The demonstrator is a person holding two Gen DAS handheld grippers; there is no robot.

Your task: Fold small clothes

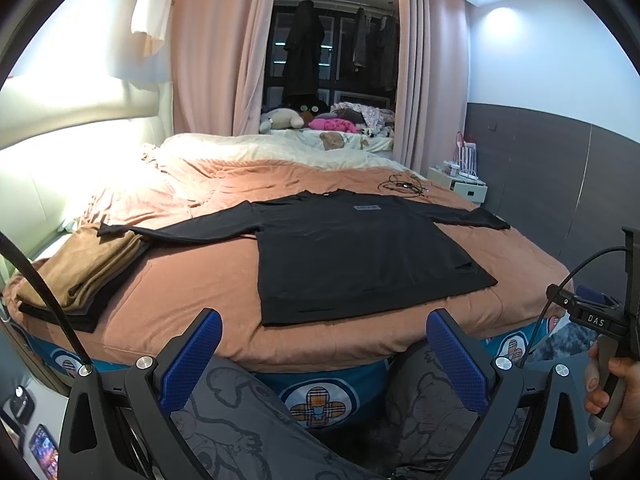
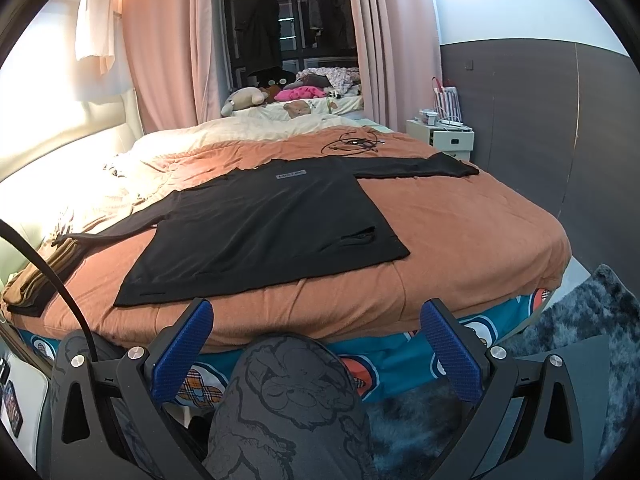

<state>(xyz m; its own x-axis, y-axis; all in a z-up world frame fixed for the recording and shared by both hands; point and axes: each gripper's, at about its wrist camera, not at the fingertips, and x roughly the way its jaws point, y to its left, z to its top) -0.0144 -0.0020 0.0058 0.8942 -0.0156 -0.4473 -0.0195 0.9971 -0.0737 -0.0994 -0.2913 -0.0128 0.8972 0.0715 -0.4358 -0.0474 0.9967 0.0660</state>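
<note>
Black shirt [image 1: 352, 256]: one, long-sleeved, laid flat on the bed cover [image 1: 192, 280] with both sleeves spread out to the sides; a small grey label sits near its collar.
Bed cover: one, orange-brown, under the shirt; the shirt's hem lies near the cover's front edge.
Folded stack [image 1: 80, 272]: one pile, tan garment on top of darker ones, left of the shirt; the tip of the shirt's left sleeve touches it.
Cables [image 2: 354, 143]: one tangle, on the cover beyond the shirt's collar.
Nightstand [image 2: 444, 138]: one, white, right of the bed, past the shirt's right sleeve.
Left gripper [image 1: 324, 348]: two blue-padded fingers spread wide, nothing between them; short of the shirt's hem, above the person's legs.
Right gripper [image 2: 318, 340]: two blue-padded fingers spread wide, nothing held; also short of the hem, over a knee.
Hand [image 1: 612, 392]: one visible, wrapped on the right gripper's handle, right of the shirt.
</note>
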